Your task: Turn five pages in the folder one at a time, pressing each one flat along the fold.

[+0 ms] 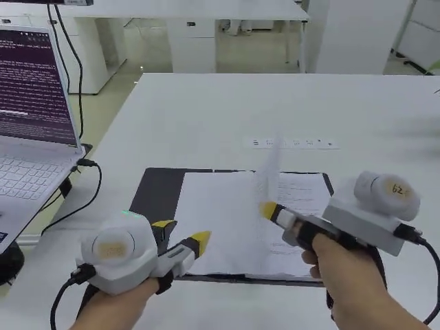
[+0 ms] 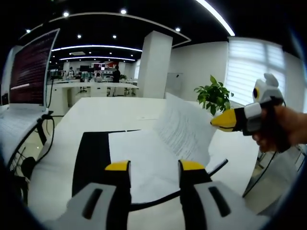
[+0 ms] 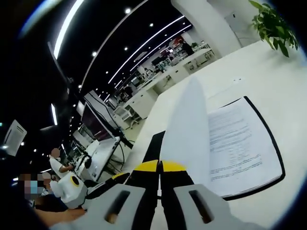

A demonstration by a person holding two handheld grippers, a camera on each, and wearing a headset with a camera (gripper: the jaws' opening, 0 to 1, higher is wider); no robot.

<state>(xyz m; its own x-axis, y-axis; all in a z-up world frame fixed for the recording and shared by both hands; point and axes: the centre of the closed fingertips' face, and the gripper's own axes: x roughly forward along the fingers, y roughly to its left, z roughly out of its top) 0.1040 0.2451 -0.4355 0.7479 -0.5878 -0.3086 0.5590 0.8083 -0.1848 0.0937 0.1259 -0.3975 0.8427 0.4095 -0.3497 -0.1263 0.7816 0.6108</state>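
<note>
Our right tongs (image 1: pixel 267 210) clench one white page (image 1: pixel 270 168), standing on edge over the open black folder (image 1: pixel 158 196) — our left tongs (image 1: pixel 182 231) gape, released.

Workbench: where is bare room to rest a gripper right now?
Free: white workbench top beyond the pale flush strip, and right of the black folder. Crowded: left side, with the open laptop and its black cable.
</note>
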